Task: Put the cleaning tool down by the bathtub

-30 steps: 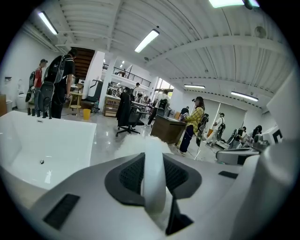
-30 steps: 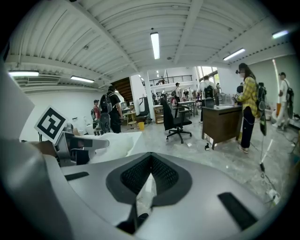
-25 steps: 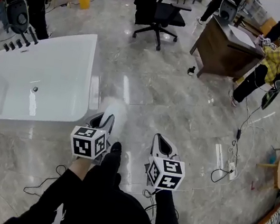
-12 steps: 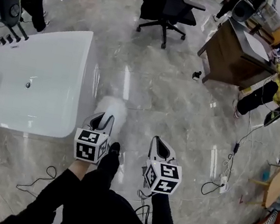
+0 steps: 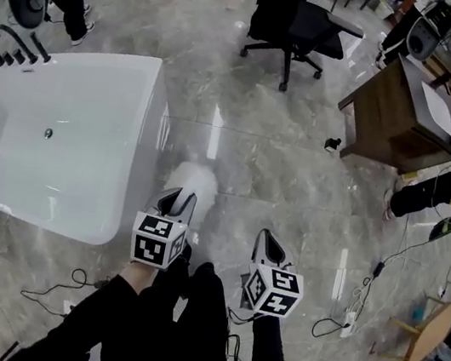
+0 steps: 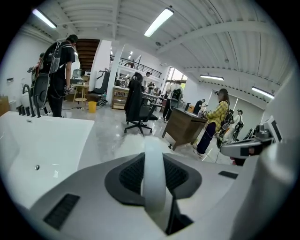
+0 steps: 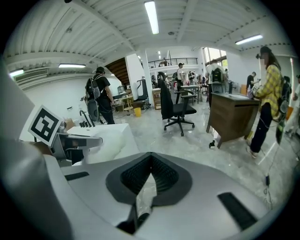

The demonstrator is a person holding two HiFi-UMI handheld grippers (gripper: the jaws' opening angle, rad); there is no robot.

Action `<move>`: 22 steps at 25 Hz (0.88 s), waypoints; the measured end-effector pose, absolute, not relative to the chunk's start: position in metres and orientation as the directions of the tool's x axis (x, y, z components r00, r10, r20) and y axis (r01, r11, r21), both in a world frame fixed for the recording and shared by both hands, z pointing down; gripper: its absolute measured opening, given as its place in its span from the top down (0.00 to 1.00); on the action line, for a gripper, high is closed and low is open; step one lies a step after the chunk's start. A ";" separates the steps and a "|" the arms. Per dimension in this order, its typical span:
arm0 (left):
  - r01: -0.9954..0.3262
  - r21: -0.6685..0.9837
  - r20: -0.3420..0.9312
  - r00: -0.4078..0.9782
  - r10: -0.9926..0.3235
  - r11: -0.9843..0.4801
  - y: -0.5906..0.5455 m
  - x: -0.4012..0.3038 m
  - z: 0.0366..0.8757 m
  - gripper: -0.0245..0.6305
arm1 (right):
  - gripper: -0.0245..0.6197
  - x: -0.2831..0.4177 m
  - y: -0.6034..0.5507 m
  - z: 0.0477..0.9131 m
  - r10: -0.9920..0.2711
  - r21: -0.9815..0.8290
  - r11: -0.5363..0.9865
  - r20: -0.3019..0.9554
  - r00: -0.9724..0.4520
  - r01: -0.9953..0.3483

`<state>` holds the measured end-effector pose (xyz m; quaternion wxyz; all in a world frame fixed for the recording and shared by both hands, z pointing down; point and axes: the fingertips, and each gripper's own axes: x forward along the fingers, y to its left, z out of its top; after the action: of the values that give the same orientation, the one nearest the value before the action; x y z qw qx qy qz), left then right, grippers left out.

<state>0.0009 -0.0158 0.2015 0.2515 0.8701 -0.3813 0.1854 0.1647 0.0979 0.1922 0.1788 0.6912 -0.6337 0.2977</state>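
While the left gripper [image 5: 178,199] clamps the white fluffy-headed cleaning tool [image 5: 193,180] beside the white rectangular bathtub [image 5: 149,101], right gripper [image 5: 267,243] closed and empty, releasing high may topple it away.

No words, brand names or numbers could be read anywhere. The only printed marks were black-and-white square code patterns on the white marker cube [image 5: 154,241] of the left tongs [image 5: 176,203] and on the matching cube [image 5: 273,289] of the right tongs [image 5: 267,245]. They carried no letters or digits.
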 end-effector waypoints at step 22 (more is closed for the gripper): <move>-0.880 0.305 0.555 0.474 -0.683 -0.364 -0.161 0.004 0.355 0.81 | 0.96 0.204 -0.079 0.352 -0.683 -0.125 0.086 0.715 -0.150 -0.988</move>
<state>0.0043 -0.1615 0.3552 0.2902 0.8081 -0.4836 0.1699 0.2038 -0.0794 0.3521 0.2493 0.6024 -0.6936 0.3063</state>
